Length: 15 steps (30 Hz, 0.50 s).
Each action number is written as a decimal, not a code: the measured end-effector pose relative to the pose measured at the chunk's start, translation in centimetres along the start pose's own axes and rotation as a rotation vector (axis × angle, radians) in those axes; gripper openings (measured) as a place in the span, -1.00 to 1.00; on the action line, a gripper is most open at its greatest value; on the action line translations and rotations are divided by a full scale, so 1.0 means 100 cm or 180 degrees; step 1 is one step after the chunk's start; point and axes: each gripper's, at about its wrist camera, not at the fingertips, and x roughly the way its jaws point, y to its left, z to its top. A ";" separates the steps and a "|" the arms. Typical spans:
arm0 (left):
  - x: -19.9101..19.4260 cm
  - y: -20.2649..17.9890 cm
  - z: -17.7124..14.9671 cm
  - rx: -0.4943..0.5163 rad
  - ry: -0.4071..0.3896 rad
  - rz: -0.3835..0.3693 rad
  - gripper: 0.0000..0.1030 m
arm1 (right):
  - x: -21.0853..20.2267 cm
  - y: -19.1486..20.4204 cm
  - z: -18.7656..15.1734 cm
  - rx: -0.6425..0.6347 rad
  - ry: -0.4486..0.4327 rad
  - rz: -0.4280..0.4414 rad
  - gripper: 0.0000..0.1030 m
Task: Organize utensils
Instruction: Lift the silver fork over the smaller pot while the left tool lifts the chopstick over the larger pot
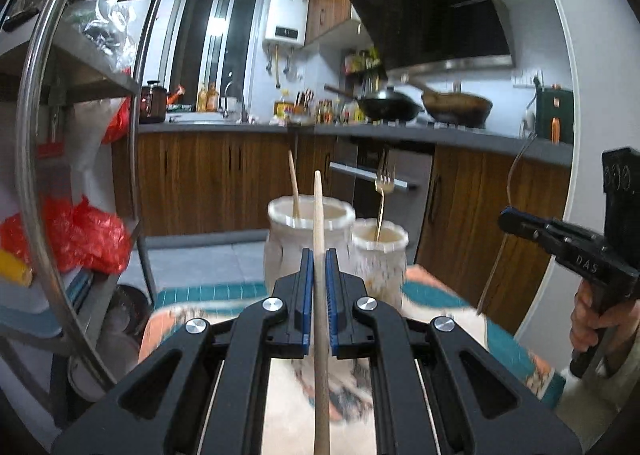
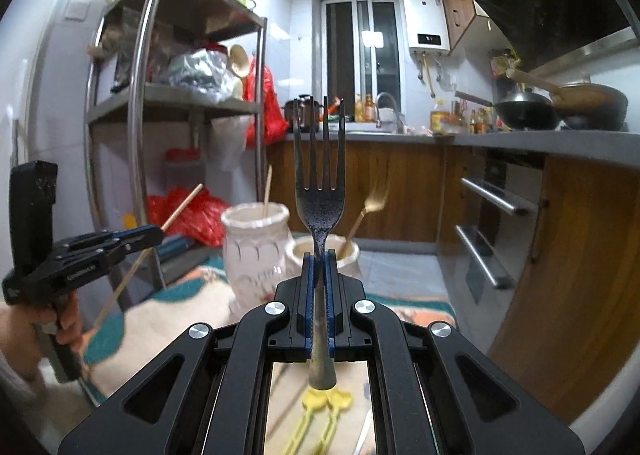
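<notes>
My left gripper [image 1: 319,255] is shut on a wooden chopstick [image 1: 319,215] that points up toward the larger white jar [image 1: 308,243], which holds another chopstick [image 1: 294,191]. The smaller white jar [image 1: 380,255] beside it holds a gold fork [image 1: 384,185]. My right gripper [image 2: 319,255] is shut on a dark metal fork [image 2: 320,175], tines up, in front of the smaller jar [image 2: 352,255]. The larger jar [image 2: 256,247] stands to its left. Each gripper shows in the other's view: the right one [image 1: 506,217] and the left one [image 2: 158,233].
The jars stand on a patterned cloth [image 1: 440,303]. Yellow utensils [image 2: 320,411] lie on the cloth under my right gripper. A metal shelf rack [image 2: 180,95] with bags stands at left. Kitchen cabinets [image 2: 560,275] and an oven run along the right.
</notes>
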 end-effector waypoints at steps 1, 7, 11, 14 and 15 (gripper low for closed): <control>0.003 0.002 0.006 -0.0024 -0.0041 -0.0004 -0.88 | 0.004 -0.001 0.006 0.0012 -0.0027 0.0015 -0.88; 0.029 0.010 0.050 -0.0023 -0.0339 -0.0030 -0.88 | 0.028 0.000 0.034 -0.0024 -0.0216 0.0024 -0.88; 0.050 0.008 0.076 0.0013 -0.0468 -0.0084 -0.88 | 0.045 -0.003 0.048 -0.0019 -0.0307 0.0015 -0.88; 0.064 0.008 0.093 -0.0024 -0.0596 -0.0125 -0.88 | 0.058 -0.010 0.056 0.0067 -0.0344 -0.0015 -0.88; 0.069 0.009 0.098 -0.0048 -0.0630 -0.0142 -0.88 | 0.061 -0.013 0.057 0.0108 -0.0358 -0.0021 -0.88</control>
